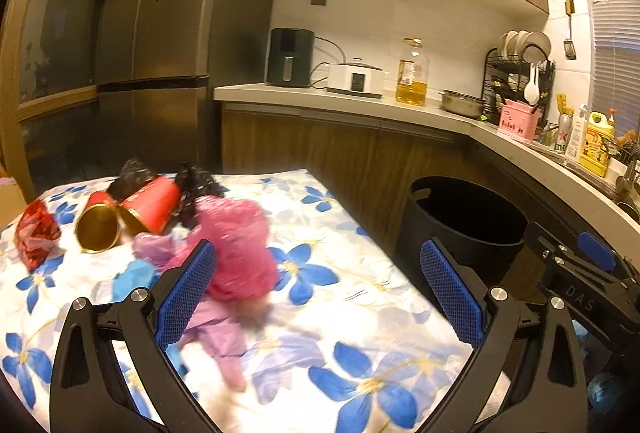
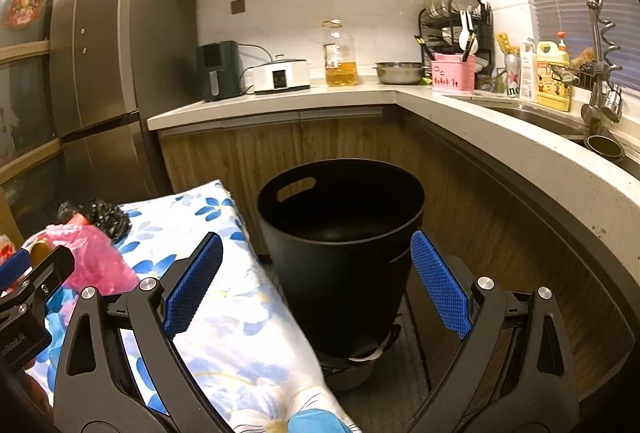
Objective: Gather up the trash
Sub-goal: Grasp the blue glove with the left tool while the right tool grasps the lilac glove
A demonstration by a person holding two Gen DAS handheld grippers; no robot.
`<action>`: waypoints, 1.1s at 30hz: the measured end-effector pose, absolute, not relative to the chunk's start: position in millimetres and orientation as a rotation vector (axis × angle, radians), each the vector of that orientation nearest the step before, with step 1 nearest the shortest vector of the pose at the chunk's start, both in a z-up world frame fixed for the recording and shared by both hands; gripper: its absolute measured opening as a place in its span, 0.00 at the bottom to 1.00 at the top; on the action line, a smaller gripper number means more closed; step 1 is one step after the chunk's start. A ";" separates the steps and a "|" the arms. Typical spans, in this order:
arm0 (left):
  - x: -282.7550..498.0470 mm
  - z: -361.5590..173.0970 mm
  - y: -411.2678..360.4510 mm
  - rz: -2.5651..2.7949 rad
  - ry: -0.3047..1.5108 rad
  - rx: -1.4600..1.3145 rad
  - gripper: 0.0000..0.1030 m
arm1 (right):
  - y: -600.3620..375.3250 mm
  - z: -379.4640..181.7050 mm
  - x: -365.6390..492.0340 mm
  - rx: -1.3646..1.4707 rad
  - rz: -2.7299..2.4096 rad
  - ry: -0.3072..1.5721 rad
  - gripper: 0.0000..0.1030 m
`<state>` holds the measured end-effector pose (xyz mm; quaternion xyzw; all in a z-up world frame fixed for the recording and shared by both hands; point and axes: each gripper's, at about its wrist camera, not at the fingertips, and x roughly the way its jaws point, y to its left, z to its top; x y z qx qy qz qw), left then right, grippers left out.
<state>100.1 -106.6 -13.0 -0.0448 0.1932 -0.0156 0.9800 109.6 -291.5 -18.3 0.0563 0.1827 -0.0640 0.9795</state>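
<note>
Trash, a pink bag (image 1: pixel 240 249), lay just past my left gripper (image 1: pixel 316 285), toward centre-left of frame; both grippers gaped wide and empty, the right gripper (image 2: pixel 316 281) facing the bin (image 2: pixel 340 233).

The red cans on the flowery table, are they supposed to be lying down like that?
No. Both red cans lie tipped on their sides on the table among crumpled bags, open ends showing. The black bin looks empty.

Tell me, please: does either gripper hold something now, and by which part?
Nothing is held. The left gripper is open above the table near the pink bag; the right gripper is open before the black bin.
</note>
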 end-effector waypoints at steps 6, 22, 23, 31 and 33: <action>79.8 -25.1 -79.0 0.039 0.380 -0.090 0.94 | -274.6 -22.3 101.0 0.120 -0.086 0.359 0.91; 54.4 -77.0 -11.9 0.173 0.456 -0.091 0.94 | -199.4 -44.7 91.0 0.077 0.099 0.377 0.91; 56.0 -79.3 -10.4 0.174 0.462 -0.091 0.94 | -195.5 -45.6 90.7 0.076 0.107 0.378 0.91; 75.3 -95.7 0.9 0.148 0.556 -0.106 0.63 | -172.4 -54.9 93.7 0.055 0.144 0.397 0.91; 80.2 -101.5 5.0 0.131 0.598 -0.128 0.50 | -165.7 -57.6 94.0 0.045 0.156 0.399 0.91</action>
